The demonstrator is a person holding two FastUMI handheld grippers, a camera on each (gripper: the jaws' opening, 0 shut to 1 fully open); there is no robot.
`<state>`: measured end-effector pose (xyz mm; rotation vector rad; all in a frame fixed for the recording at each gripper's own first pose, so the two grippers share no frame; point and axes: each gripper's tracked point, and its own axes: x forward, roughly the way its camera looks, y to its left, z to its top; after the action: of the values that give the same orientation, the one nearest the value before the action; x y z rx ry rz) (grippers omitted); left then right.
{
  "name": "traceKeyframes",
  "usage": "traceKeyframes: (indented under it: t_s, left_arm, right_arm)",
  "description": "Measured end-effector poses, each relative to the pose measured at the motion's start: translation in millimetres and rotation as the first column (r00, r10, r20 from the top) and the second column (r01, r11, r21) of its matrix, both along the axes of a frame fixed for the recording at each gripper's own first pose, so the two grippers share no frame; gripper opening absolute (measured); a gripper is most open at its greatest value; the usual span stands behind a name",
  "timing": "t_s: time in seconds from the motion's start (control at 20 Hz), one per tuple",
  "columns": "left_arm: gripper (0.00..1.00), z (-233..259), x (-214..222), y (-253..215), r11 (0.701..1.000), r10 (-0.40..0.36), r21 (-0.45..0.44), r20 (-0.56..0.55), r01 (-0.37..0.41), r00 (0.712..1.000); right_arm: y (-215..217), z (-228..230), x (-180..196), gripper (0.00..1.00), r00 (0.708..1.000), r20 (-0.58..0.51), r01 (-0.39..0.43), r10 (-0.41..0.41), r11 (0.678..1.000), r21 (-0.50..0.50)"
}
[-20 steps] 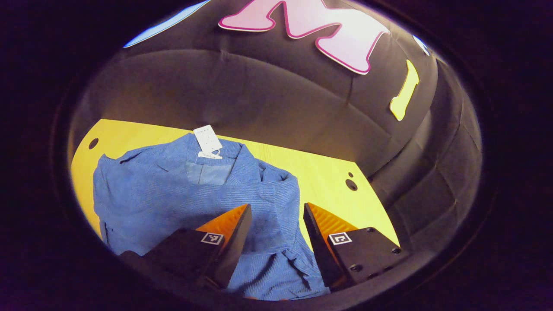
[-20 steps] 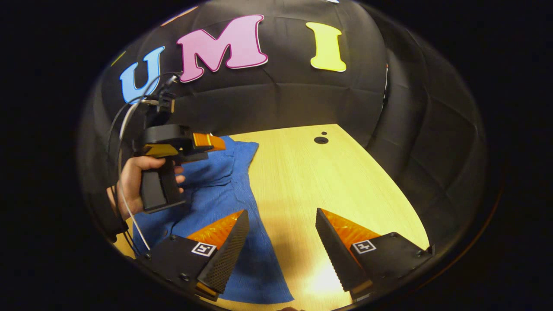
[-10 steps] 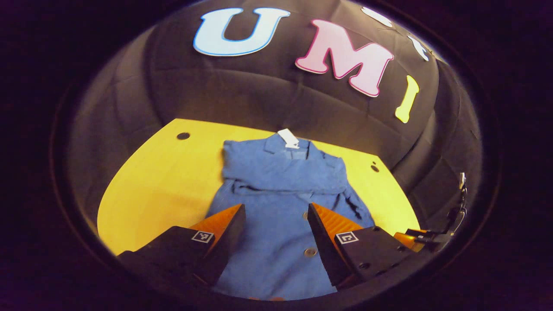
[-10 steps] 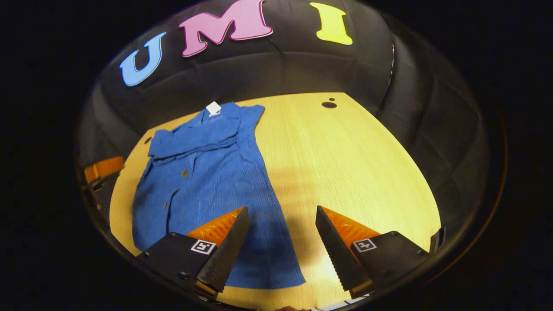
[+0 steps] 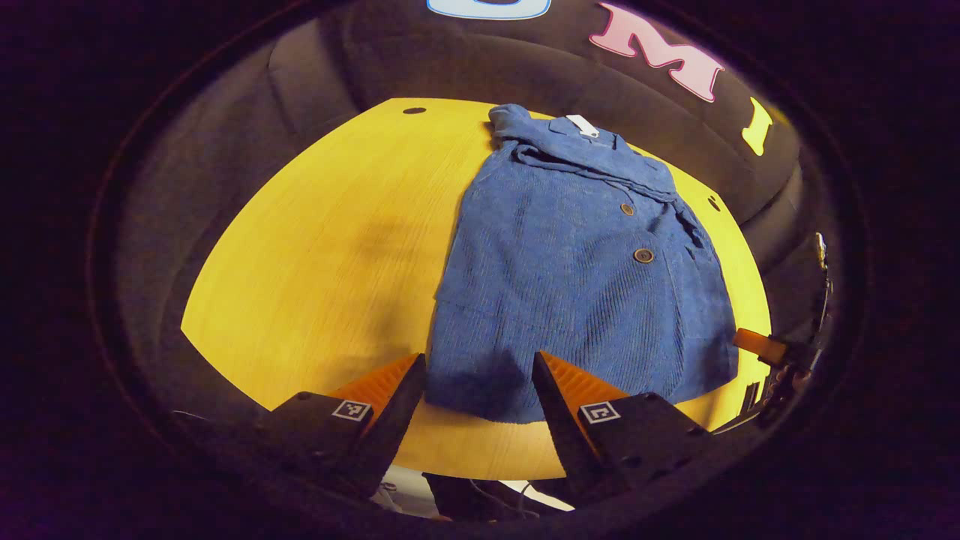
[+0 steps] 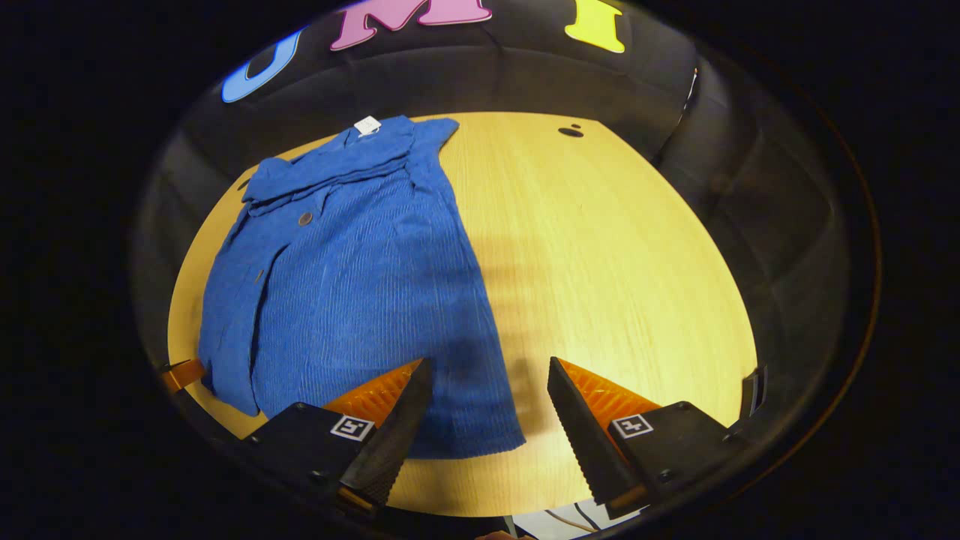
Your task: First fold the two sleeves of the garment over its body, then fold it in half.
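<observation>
A blue ribbed button-front garment point(image 5: 577, 262) lay flat on the yellow wooden tabletop point(image 5: 322, 247), its collar with a small white tag point(image 5: 583, 125) towards the far edge beside the black cloth wall, its hem close to the near edge. Both sleeves lay folded across the chest in a band just below the collar, and the body below them was spread out at full length. Two dark buttons point(image 5: 643, 256) showed down its front.

The left hand-held gripper point(image 5: 478, 379) hung over the near edge at the hem's left corner, its jaws wide apart and holding nothing. The right hand-held gripper point(image 6: 486, 384) hung over the hem's right corner, its jaws likewise spread wide and empty. Small round holes point(image 6: 571, 132) marked the tabletop's far corners.
</observation>
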<state>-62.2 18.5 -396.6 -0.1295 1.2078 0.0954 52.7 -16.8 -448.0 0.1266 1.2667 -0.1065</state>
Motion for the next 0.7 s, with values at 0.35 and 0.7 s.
traceKeyframes:
  t_s: [0.35, 0.7]
  left_arm:
    - [0.82, -13.1, 11.0, 0.5, 0.996, -0.012, 0.091, -0.035, 0.016, 0.999]
    - [0.36, -15.5, 17.4, -21.2, 0.999, -0.045, 0.026, -0.015, 0.046, 0.999]
  right_arm:
    - [1.1, -15.8, -15.9, 0.99, 0.998, -0.043, 0.055, -0.054, 0.998, 0.022]
    - [32.4, -14.9, -7.1, 0.08, 0.999, -0.033, -0.018, 0.020, 0.998, 0.057]
